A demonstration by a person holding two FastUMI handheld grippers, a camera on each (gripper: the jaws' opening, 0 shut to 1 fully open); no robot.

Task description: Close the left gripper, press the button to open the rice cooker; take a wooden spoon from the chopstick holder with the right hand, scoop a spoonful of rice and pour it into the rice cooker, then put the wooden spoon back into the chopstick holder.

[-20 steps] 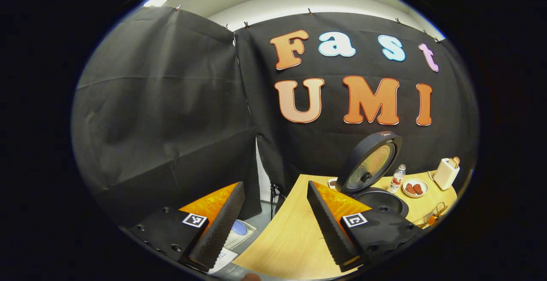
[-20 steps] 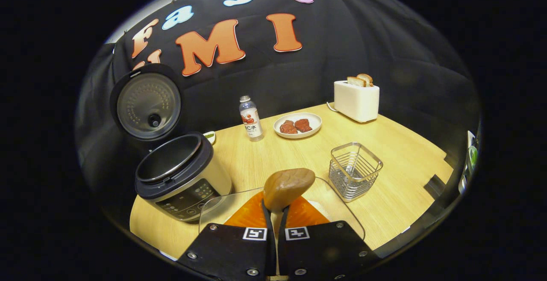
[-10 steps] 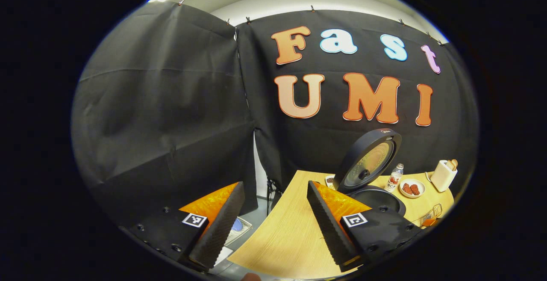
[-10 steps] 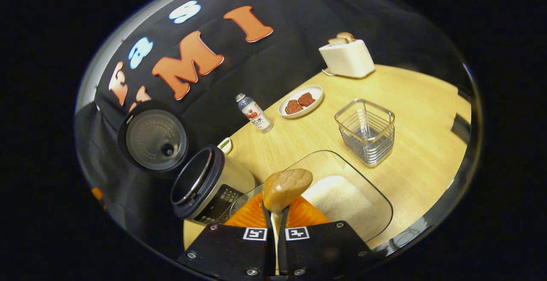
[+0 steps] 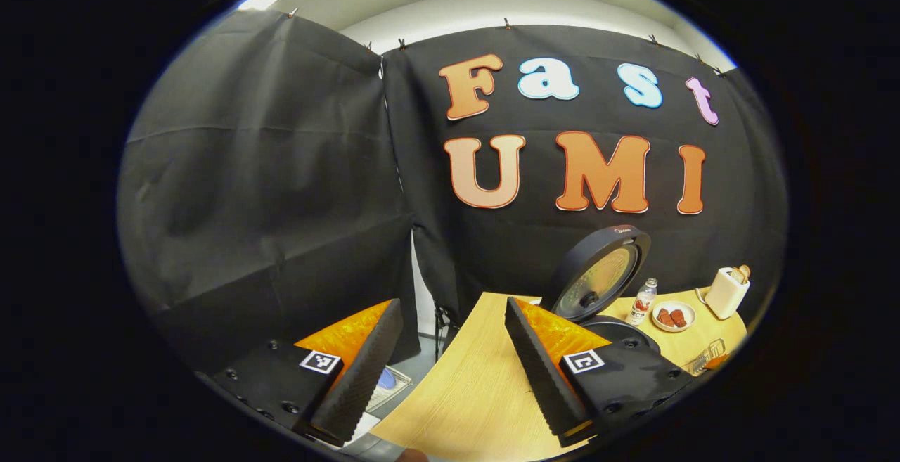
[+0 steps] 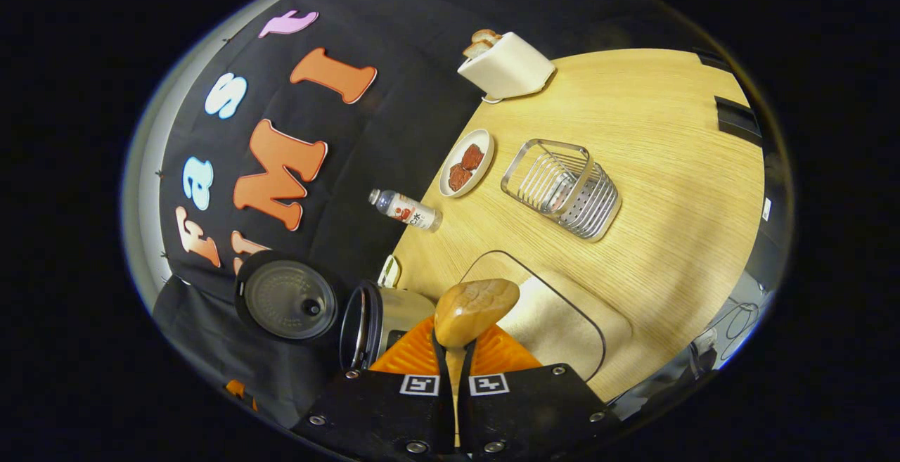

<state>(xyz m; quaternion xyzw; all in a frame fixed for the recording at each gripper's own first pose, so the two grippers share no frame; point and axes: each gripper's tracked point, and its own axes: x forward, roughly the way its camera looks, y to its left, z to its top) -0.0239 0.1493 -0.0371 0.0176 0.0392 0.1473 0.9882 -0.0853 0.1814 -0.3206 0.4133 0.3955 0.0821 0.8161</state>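
Note:
My right gripper (image 6: 453, 351) is shut on the handle of the wooden spoon (image 6: 475, 309). The spoon's rounded bowl sticks out ahead over the near rim of the glass rice container (image 6: 562, 311), with white rice under it. The rice cooker (image 6: 373, 323) stands just left of the spoon, its lid (image 6: 288, 303) swung up. The wire chopstick holder (image 6: 562, 188) stands farther out on the table. My left gripper (image 5: 451, 307) hangs open off the table's left end, well away from the open rice cooker (image 5: 598, 286).
On the wooden table (image 6: 668, 167) stand a white toaster (image 6: 505, 65) with bread, a plate (image 6: 465, 163) of reddish pieces and a small bottle (image 6: 406, 210). The table's left edge (image 5: 450, 356) drops to the floor beneath my left gripper.
My right gripper has rolled sharply with the spoon, so the scene tilts, and it has come lower over the rice container. My left gripper has drifted slightly away from the cooker.

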